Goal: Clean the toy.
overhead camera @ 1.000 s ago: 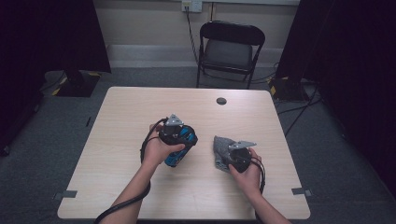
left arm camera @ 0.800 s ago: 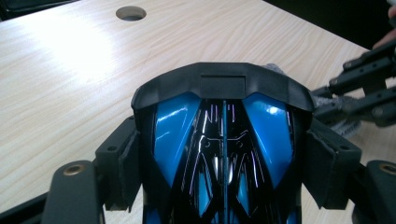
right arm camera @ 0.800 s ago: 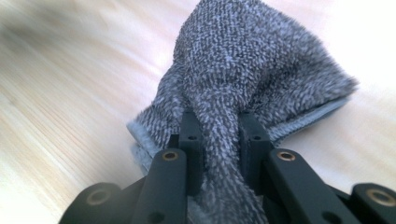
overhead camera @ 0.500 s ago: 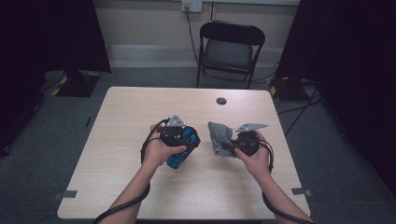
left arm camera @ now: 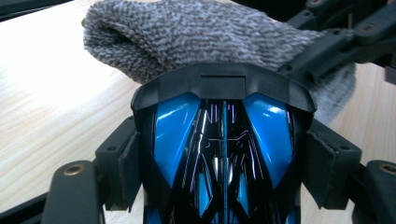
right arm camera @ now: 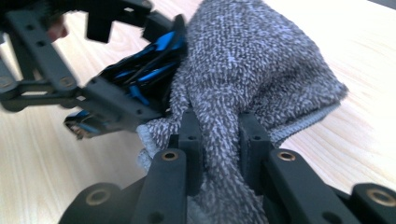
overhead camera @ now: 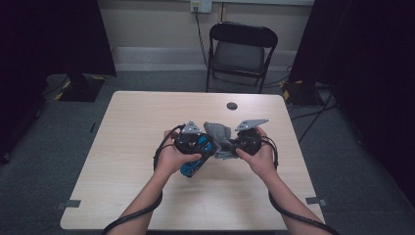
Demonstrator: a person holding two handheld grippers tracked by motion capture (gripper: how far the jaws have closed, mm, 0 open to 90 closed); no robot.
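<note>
Wooden table (overhead camera: 127, 161), black folding chair (overhead camera: 242, 51), small black disc (overhead camera: 232, 105)

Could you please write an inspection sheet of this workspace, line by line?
Surface: light wooden table, mostly bare.
Job's things: blue and black toy car held between the pads of the left gripper; grey cloth pinched by the right gripper, against the car's front.
Clutter: small dark round object near the far edge.
Grippers: both are closed on their things, close together.
Cables: one trails from each gripper along the forearms.
Surroundings: black folding chair, dark curtains, wall socket.
</note>
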